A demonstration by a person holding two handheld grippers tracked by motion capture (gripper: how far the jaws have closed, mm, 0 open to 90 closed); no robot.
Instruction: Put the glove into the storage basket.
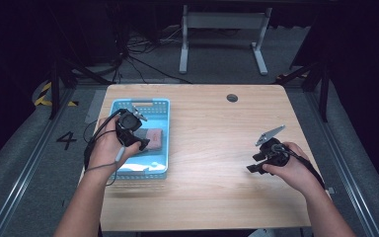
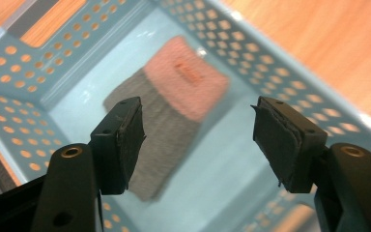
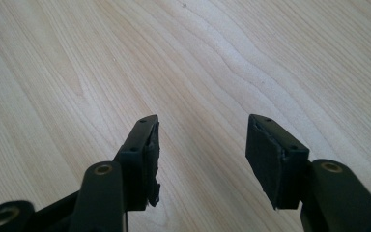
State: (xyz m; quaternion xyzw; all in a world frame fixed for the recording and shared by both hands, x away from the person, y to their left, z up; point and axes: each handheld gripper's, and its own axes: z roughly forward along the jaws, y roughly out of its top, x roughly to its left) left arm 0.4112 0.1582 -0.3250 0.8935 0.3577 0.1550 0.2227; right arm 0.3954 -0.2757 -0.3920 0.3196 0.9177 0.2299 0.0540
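A folded pink and grey cloth (image 1: 154,137) lies on the floor of a light blue perforated basket (image 1: 148,102) at the table's left side. In the left gripper view the cloth (image 2: 188,79) lies flat below the jaws, inside the basket's walls (image 2: 29,63). My left gripper (image 1: 140,144) hangs over the basket, just above the cloth's near end. It is open (image 2: 198,113), and its pads hold nothing. My right gripper (image 1: 254,166) hovers low over bare wood at the table's right side, also open (image 3: 203,123) with nothing in it.
The wooden table (image 1: 212,148) has a round cable hole (image 1: 232,98) near its far edge. Beyond the table stand a white desk frame (image 1: 222,22) and loose cables (image 1: 143,59) on the grey floor.
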